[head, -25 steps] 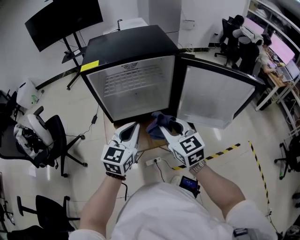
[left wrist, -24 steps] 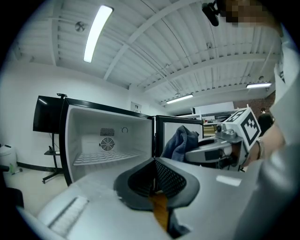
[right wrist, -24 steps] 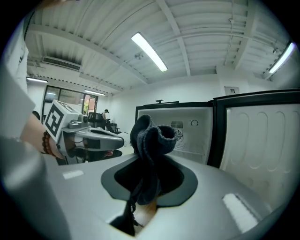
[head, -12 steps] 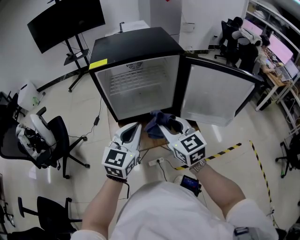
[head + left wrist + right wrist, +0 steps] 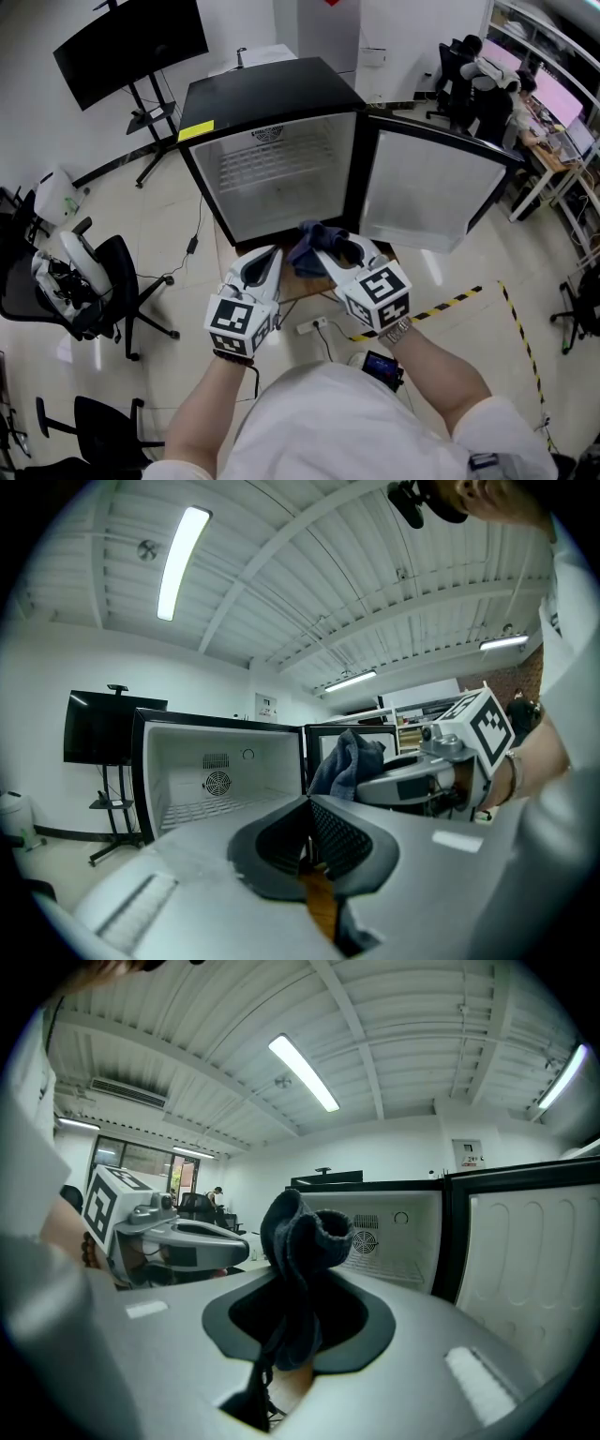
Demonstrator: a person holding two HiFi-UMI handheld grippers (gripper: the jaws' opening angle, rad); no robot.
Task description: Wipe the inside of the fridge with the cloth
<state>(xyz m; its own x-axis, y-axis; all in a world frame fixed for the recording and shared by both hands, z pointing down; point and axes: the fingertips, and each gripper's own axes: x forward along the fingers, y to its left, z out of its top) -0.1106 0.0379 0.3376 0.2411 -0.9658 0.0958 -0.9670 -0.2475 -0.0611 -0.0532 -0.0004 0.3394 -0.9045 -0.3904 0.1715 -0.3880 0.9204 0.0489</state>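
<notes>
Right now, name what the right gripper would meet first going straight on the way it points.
Probably the open fridge: the right gripper, shut on the cloth, points into its cavity; depth is unclear.

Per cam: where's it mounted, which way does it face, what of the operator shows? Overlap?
Head view: on the person's head, steeply down at the open fridge; both forearms, left tongs, right tongs show.
Left gripper view: on the left tongs, facing into the fridge; its shut jaws, right wrist show.
Right gripper view: on the right tongs, facing fridge and door; its jaws clamp the cloth.
Shared: both gripper views show the fridge's fan.
</notes>
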